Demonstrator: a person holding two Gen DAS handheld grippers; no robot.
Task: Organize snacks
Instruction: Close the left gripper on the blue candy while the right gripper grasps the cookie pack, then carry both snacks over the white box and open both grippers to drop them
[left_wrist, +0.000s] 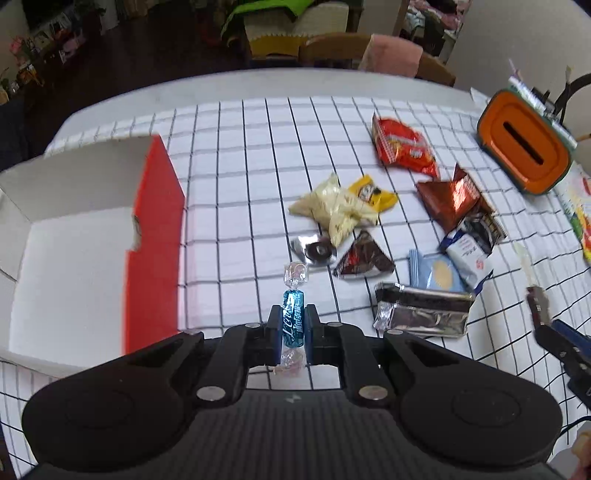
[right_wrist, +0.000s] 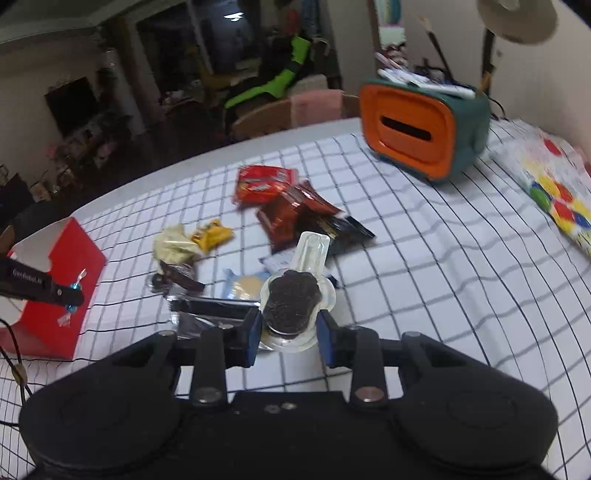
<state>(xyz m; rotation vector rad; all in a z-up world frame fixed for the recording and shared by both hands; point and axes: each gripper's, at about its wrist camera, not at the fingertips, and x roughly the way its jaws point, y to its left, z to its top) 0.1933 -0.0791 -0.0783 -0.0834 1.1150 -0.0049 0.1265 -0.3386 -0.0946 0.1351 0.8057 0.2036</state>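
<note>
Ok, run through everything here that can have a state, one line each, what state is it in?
left gripper: shut on blue candy
right gripper: shut on clear-packed dark snack
red box: open, inside bare where visible
orange-lidded container: lid on, slot showing
red snack bag: sealed, lying flat

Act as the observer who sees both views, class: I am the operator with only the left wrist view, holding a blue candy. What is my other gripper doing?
Observer: The right hand-held gripper is shut on a clear-wrapped dark cookie.
Operator: Is the tissue box only orange?
Observer: No. Its orange face sits on a teal body.
Operator: How does my candy look from there?
Observer: The blue candy sticks out of the left hand-held gripper, in front of the red box.
</note>
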